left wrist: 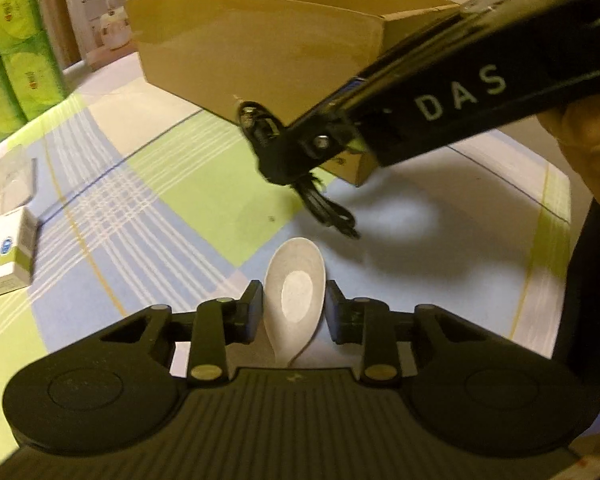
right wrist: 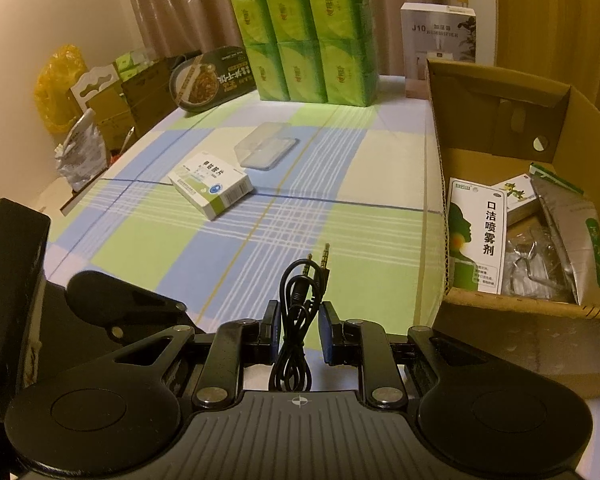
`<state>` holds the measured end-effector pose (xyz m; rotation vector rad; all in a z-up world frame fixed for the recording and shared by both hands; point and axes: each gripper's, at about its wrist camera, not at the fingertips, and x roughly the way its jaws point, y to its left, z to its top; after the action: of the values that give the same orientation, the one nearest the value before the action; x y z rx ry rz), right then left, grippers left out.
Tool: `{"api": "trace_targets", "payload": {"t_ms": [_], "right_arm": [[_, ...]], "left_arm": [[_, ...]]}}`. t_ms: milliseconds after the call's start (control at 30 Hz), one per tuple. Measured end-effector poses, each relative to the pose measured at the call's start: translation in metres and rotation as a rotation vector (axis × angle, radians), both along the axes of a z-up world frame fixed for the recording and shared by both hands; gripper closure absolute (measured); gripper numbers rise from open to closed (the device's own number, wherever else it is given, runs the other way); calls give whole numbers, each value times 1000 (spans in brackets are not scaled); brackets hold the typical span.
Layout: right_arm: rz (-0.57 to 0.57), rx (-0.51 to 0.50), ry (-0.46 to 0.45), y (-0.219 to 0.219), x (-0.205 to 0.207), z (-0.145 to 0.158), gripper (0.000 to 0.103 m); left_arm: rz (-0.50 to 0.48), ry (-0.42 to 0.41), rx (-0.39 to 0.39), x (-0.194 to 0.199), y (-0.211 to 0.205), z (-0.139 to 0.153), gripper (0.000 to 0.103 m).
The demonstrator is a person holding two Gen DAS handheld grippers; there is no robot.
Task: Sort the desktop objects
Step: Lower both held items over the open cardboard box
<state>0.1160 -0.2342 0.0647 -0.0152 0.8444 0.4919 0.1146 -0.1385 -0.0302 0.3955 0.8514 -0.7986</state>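
Observation:
A white spoon (left wrist: 296,264) sits bowl-forward between the fingers of my left gripper (left wrist: 295,310), which is shut on it just above the checked tablecloth. My right gripper (right wrist: 300,322) is shut on a coiled black audio cable (right wrist: 305,280), its two gold plugs pointing forward. In the left wrist view that right gripper (left wrist: 274,152) reaches in from the upper right with the cable (left wrist: 328,212) dangling in front of the cardboard box (left wrist: 260,52). The open box (right wrist: 500,312) stands to the right of the cable and holds a spray carton (right wrist: 478,236), a foil pouch and small items.
A medicine box (right wrist: 212,188) and a clear plastic case (right wrist: 266,150) lie on the cloth ahead. Green tissue packs (right wrist: 304,40), a humidifier box (right wrist: 438,40) and a food tray (right wrist: 208,80) line the far edge. A hand (left wrist: 588,128) holds the right gripper.

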Motion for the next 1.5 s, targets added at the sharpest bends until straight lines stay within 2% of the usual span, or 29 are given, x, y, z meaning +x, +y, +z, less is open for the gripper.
{"api": "trace_targets", "payload": {"t_ms": [467, 833, 1500], "right_arm": [[-14, 39, -75, 7, -1, 12, 87], [-23, 60, -130, 8, -1, 20, 87], [-53, 111, -221, -1, -4, 47, 87]], "left_arm": [[223, -66, -87, 26, 40, 34, 76], [277, -102, -146, 30, 52, 55, 76], [363, -115, -116, 23, 49, 72, 76]]}}
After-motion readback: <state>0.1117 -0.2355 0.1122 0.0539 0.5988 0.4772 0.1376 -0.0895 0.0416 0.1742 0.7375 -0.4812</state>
